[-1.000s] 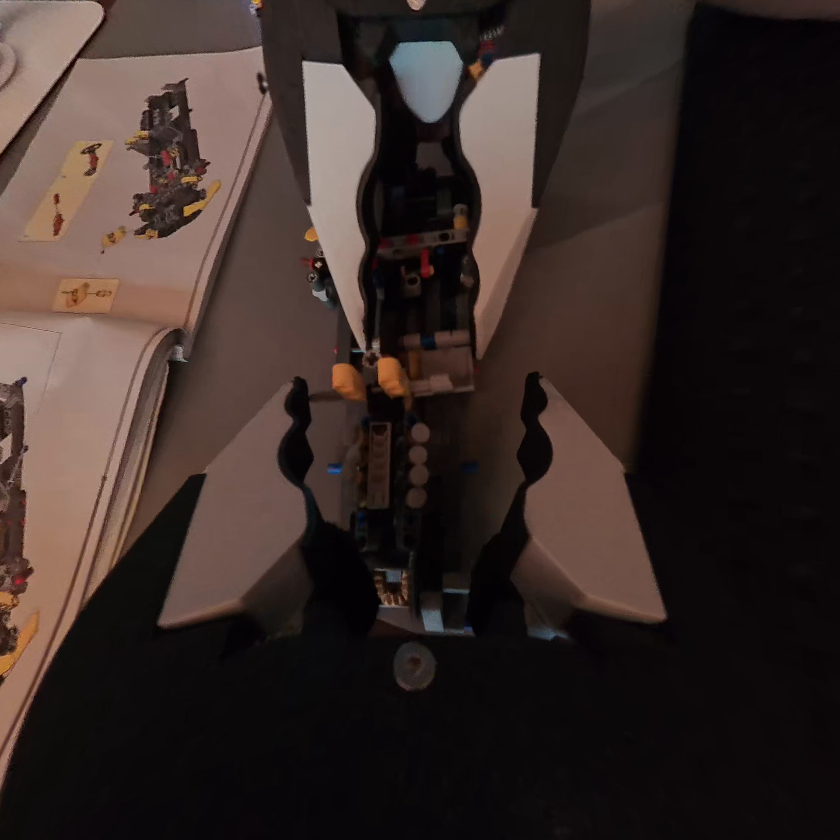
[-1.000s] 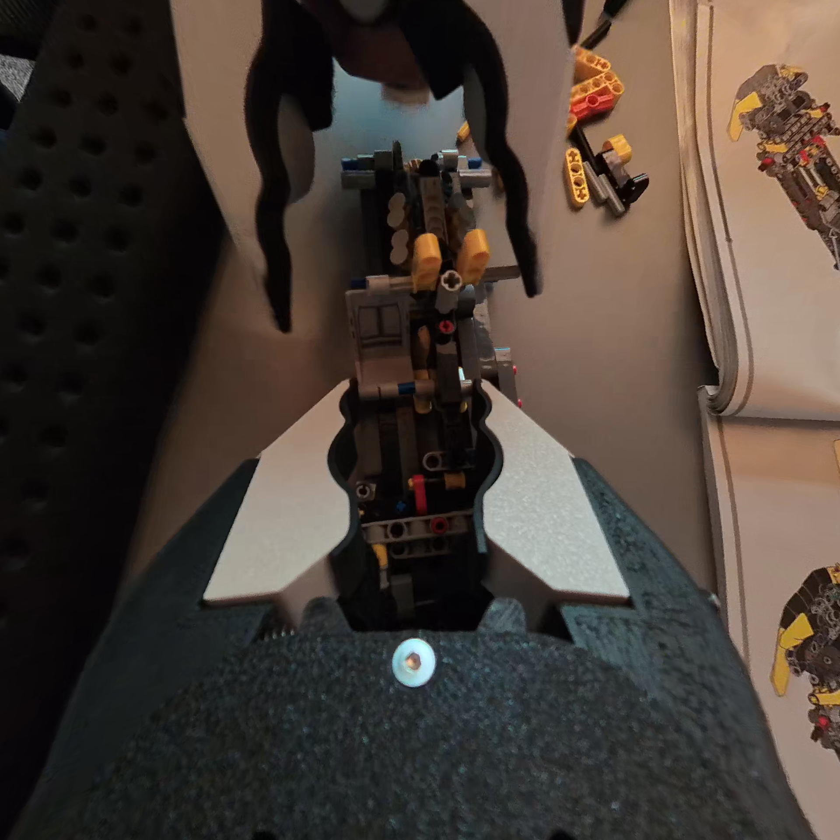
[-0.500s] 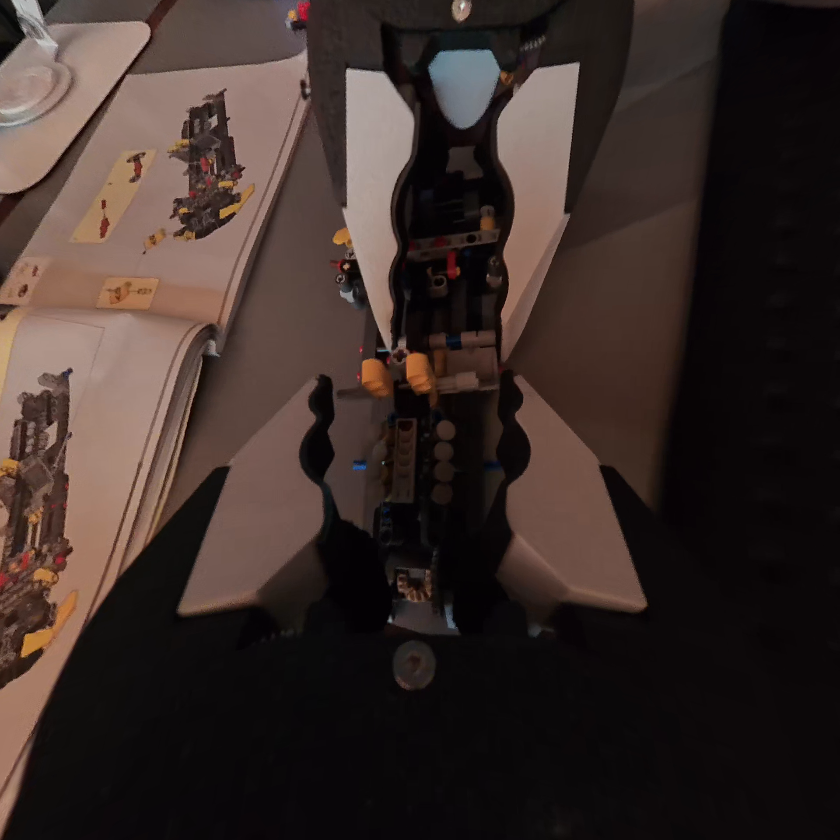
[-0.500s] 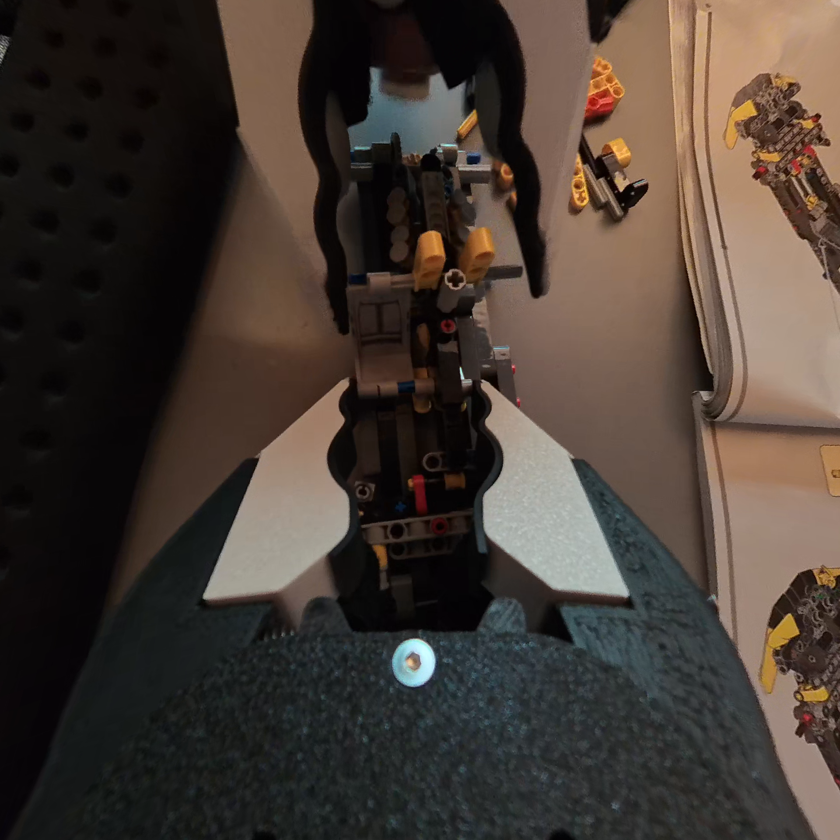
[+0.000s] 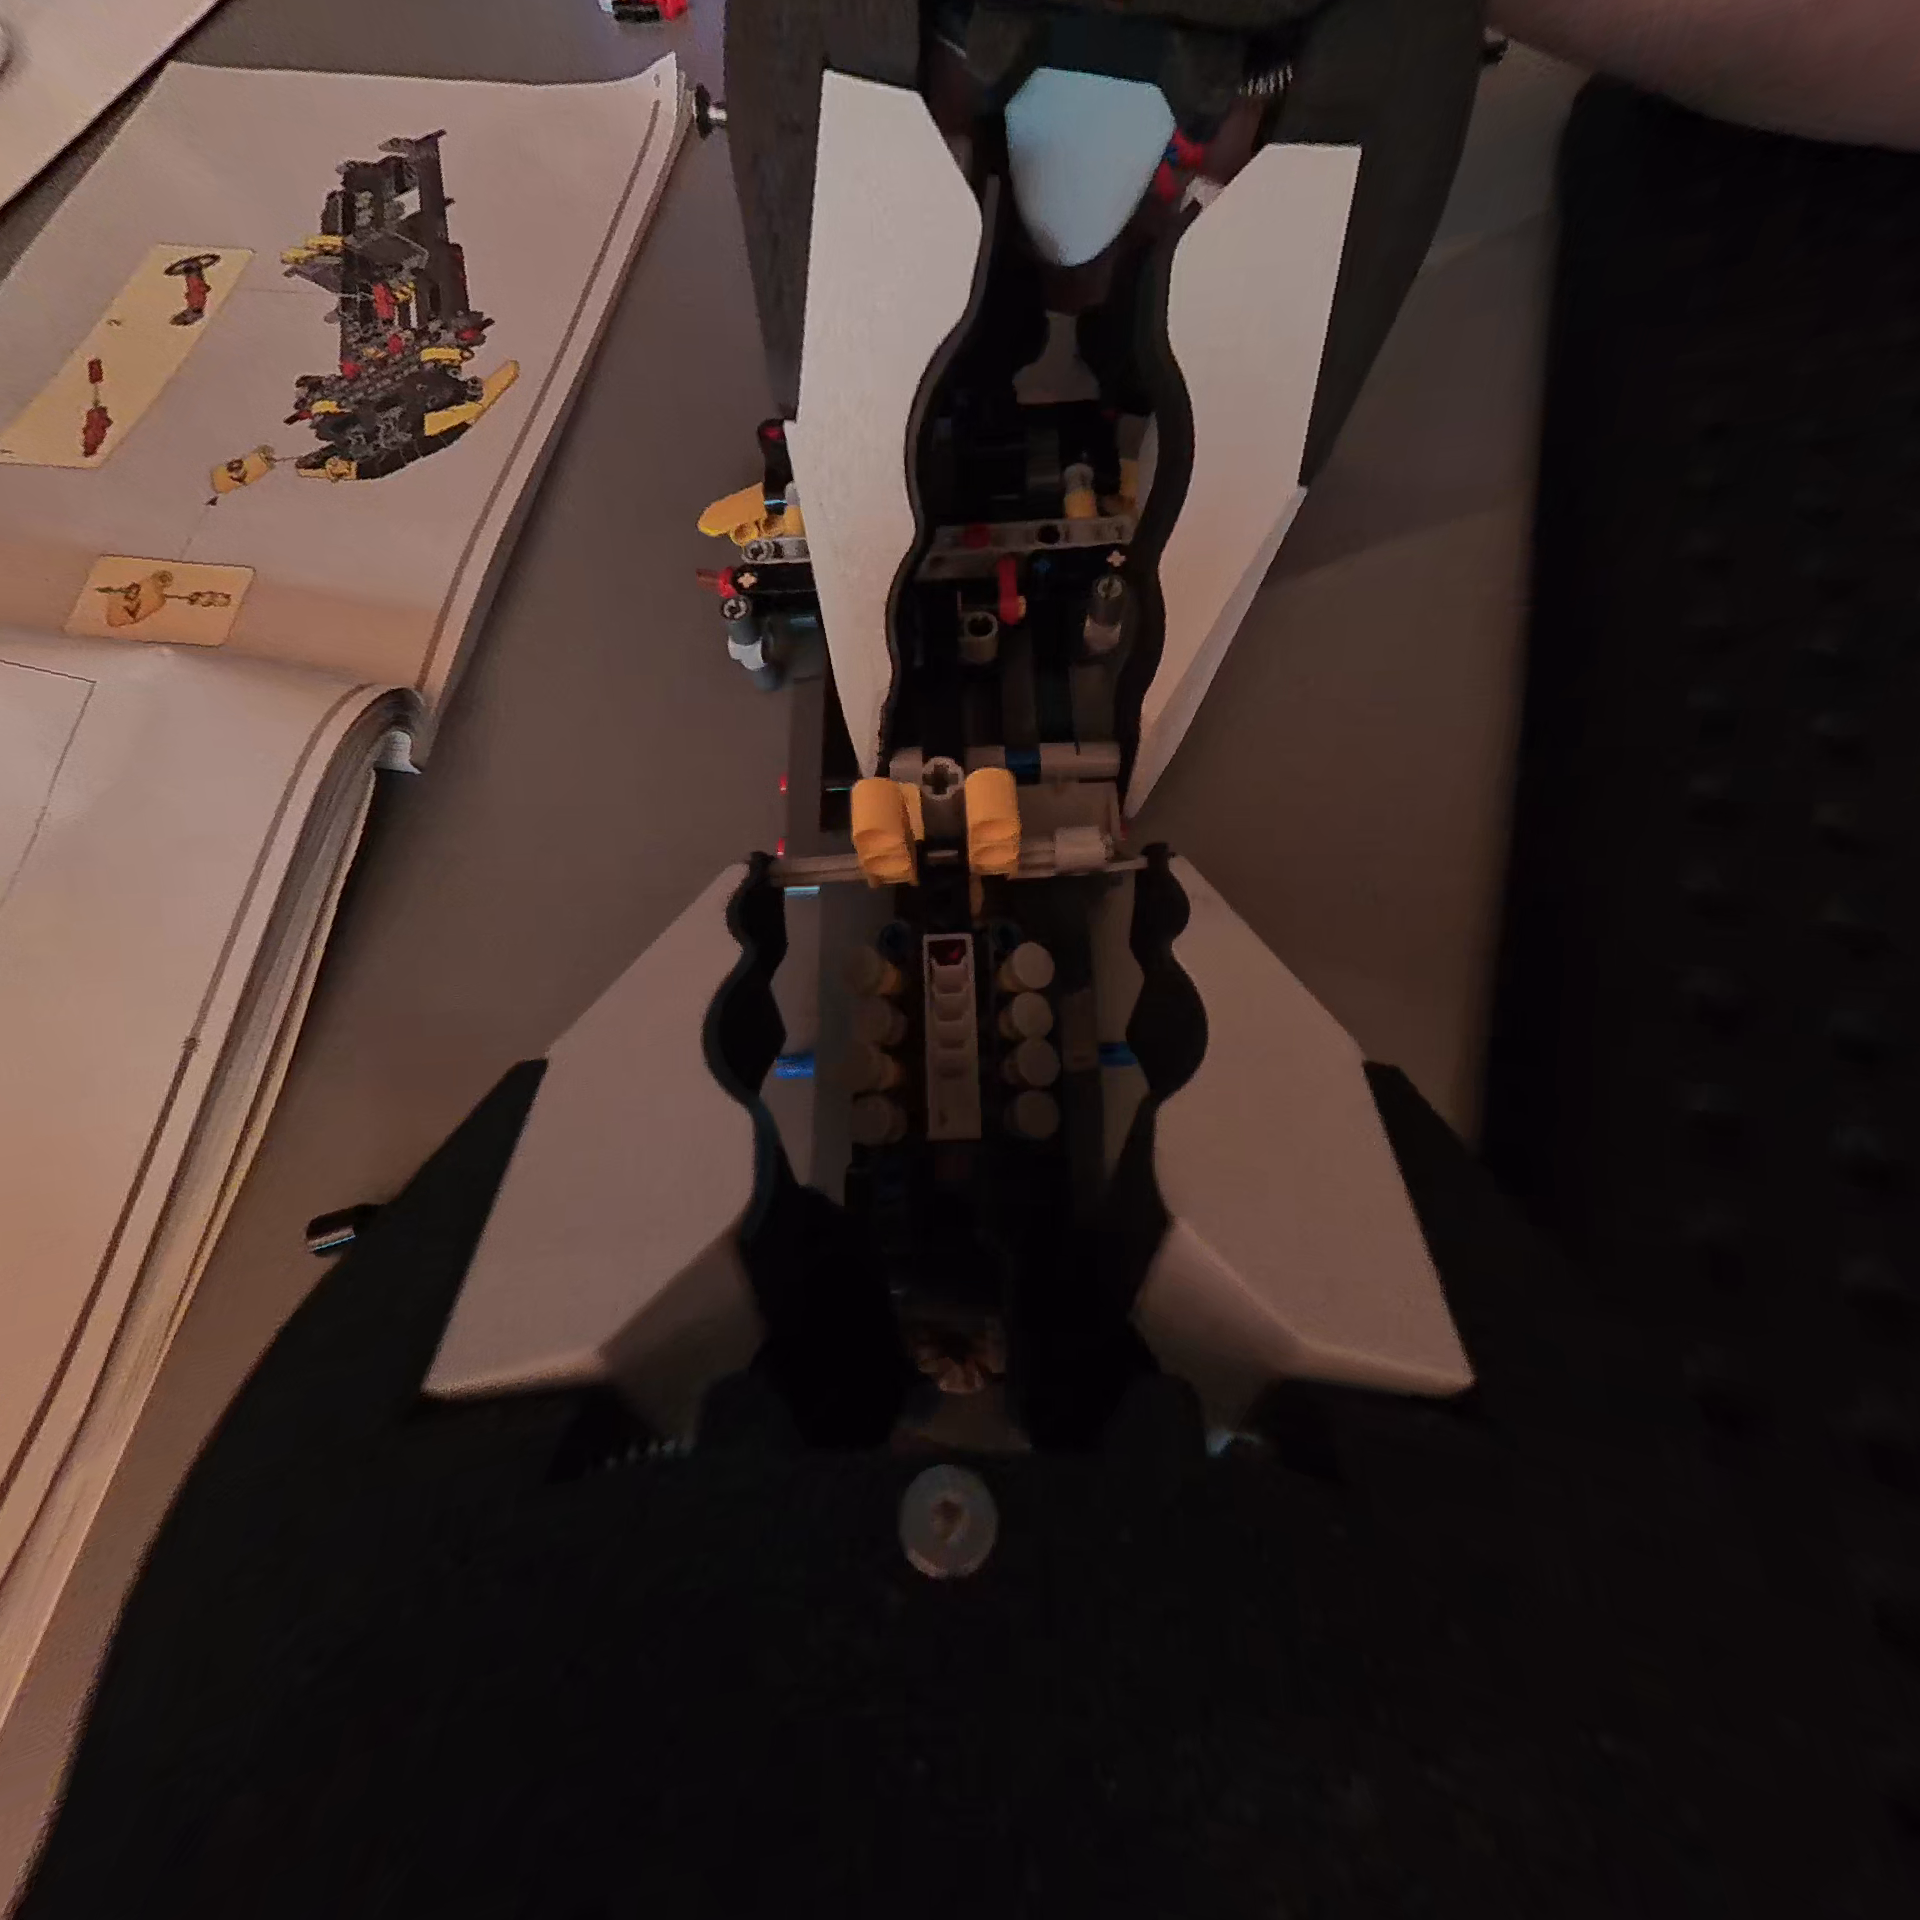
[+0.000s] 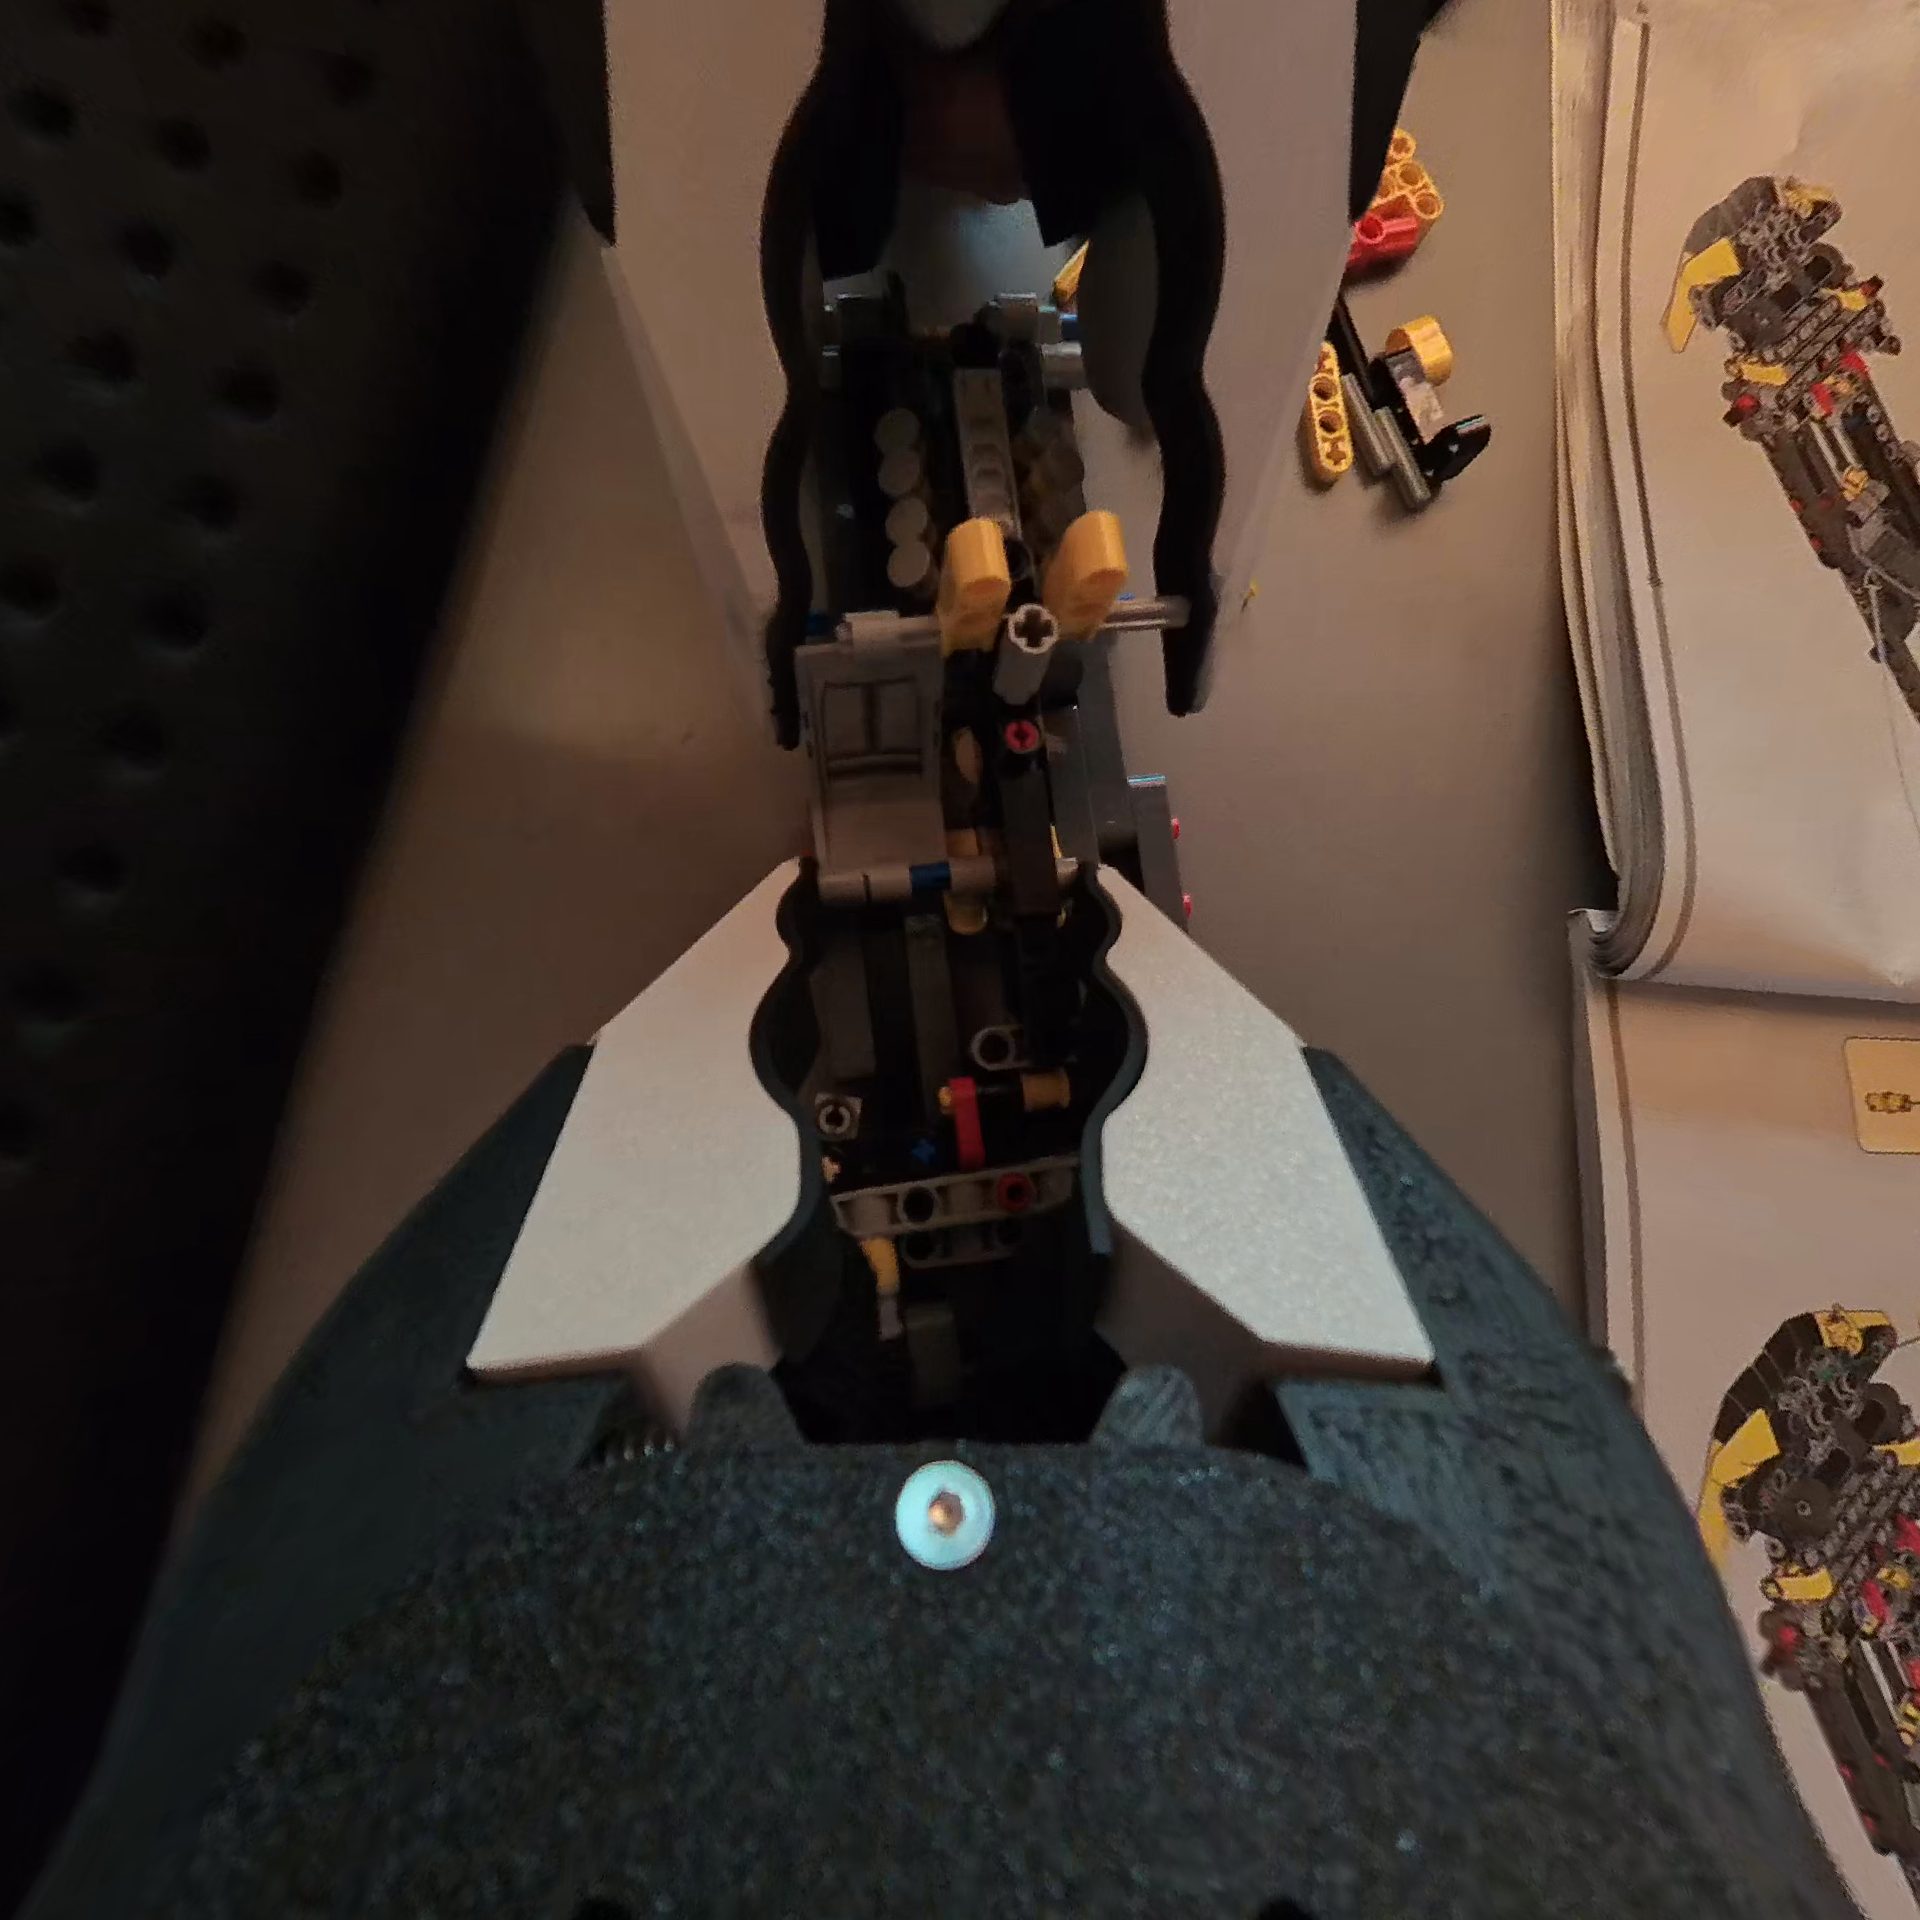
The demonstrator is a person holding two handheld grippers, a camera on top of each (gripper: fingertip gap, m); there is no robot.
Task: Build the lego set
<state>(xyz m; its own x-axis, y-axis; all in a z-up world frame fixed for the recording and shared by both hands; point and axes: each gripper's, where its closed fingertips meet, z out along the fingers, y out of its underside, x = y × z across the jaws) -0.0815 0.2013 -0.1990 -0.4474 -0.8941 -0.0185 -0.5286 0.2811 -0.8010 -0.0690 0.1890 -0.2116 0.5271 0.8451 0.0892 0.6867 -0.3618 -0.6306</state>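
Left wrist view: one lego model (image 5: pixel 951 997) at frame centre, two yellow connectors (image 5: pixel 935 821), one instruction booklet (image 5: pixel 260 520) at left. Left gripper (image 5: pixel 951 883) narrowed onto model's near end.

Right wrist view: same model (image 6: pixel 977 790) clamped in right gripper (image 6: pixel 945 904); loose parts (image 6: pixel 1392 416) at upper right.

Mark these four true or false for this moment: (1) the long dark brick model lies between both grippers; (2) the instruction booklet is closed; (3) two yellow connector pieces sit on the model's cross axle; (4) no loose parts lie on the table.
1. The long dark brick model lies between the fingers of the left gripper and the right gripper, one at each end. True.
2. The paper instruction booklet is closed. False: it lies open, showing printed build pictures.
3. Two yellow connector pieces sit on the model's cross axle. True.
4. No loose parts lie on the table. False: small yellow, grey and black loose pieces lie beside the booklet.
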